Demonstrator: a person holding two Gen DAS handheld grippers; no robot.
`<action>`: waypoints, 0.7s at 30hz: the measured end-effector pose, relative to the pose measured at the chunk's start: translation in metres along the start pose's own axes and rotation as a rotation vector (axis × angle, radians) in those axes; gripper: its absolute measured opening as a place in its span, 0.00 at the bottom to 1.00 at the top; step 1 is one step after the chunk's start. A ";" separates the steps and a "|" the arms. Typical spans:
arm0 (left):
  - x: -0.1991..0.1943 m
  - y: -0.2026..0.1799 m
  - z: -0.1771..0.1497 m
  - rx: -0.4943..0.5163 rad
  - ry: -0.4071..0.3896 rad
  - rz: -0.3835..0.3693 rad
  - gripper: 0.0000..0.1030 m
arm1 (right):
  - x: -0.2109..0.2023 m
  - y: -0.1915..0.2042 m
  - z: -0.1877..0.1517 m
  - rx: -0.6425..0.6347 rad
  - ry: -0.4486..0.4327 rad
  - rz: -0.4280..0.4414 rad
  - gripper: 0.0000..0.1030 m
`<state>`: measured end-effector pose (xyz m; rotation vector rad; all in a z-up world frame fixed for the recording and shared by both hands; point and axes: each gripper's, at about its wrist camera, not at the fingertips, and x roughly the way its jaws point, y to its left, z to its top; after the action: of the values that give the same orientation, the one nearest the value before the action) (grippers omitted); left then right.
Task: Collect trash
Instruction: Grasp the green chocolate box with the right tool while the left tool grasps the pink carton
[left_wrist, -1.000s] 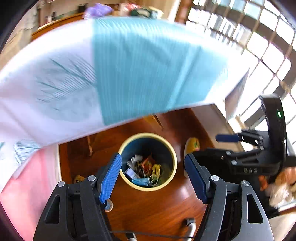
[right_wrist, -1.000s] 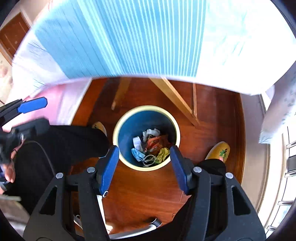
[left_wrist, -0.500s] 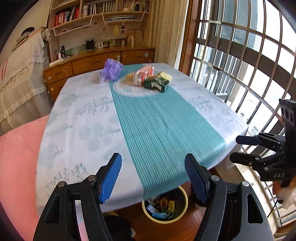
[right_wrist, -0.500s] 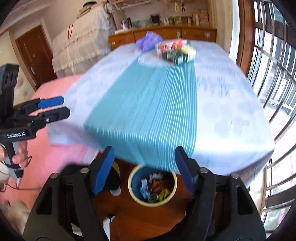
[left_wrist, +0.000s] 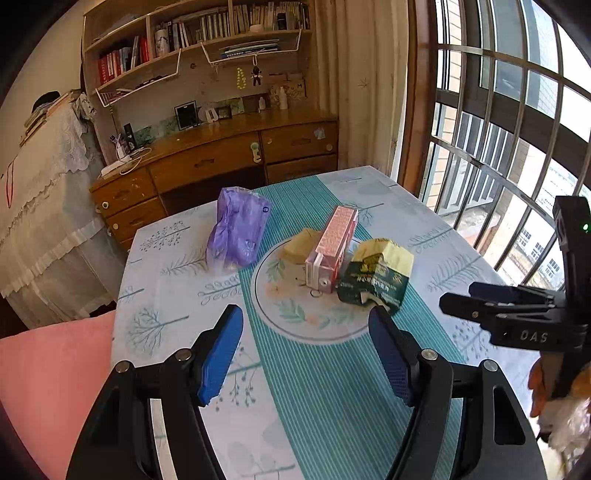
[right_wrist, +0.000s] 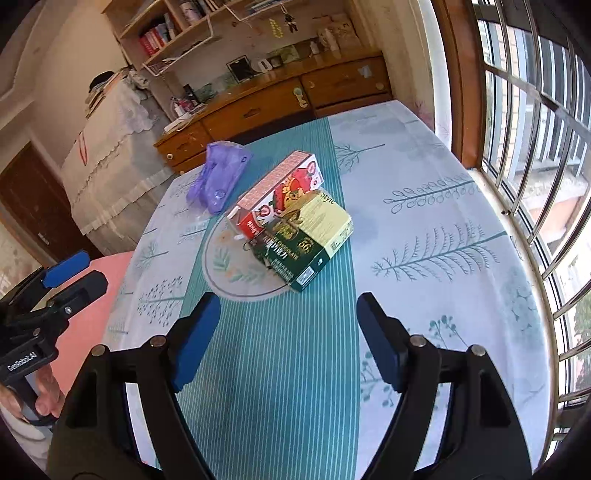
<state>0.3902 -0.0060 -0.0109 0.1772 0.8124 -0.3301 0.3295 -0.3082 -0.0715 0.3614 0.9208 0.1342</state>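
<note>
On the table lie a crumpled purple bag (left_wrist: 238, 230) (right_wrist: 218, 177), a pink-red carton (left_wrist: 332, 247) (right_wrist: 280, 192), a green and yellow chocolate box (left_wrist: 376, 273) (right_wrist: 310, 240) and a tan crumpled piece (left_wrist: 299, 245) behind the carton. My left gripper (left_wrist: 306, 350) is open and empty, above the cloth short of the items. My right gripper (right_wrist: 286, 339) is open and empty, also short of them; it shows at the right of the left wrist view (left_wrist: 506, 314). The left gripper shows at the left of the right wrist view (right_wrist: 62, 280).
The table has a white and teal cloth (left_wrist: 332, 387) (right_wrist: 424, 240). A pink seat (left_wrist: 48, 373) is at the left. A wooden dresser (left_wrist: 221, 158) and bookshelves stand behind. Barred windows (left_wrist: 498, 129) line the right side.
Both grippers have risen from over the trash bin on the floor to above the table top. The bin has dropped out of view. Both stay open.
</note>
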 end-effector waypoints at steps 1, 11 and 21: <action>0.015 0.002 0.010 -0.008 0.011 -0.007 0.70 | 0.017 -0.004 0.007 0.024 0.016 -0.007 0.72; 0.131 0.001 0.074 0.024 0.108 -0.004 0.70 | 0.123 -0.022 0.045 0.191 0.099 -0.033 0.75; 0.203 -0.006 0.105 0.046 0.194 -0.063 0.70 | 0.160 -0.001 0.054 0.072 0.108 -0.088 0.81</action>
<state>0.5898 -0.0857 -0.0899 0.2288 1.0041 -0.3957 0.4692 -0.2794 -0.1625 0.3821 1.0487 0.0399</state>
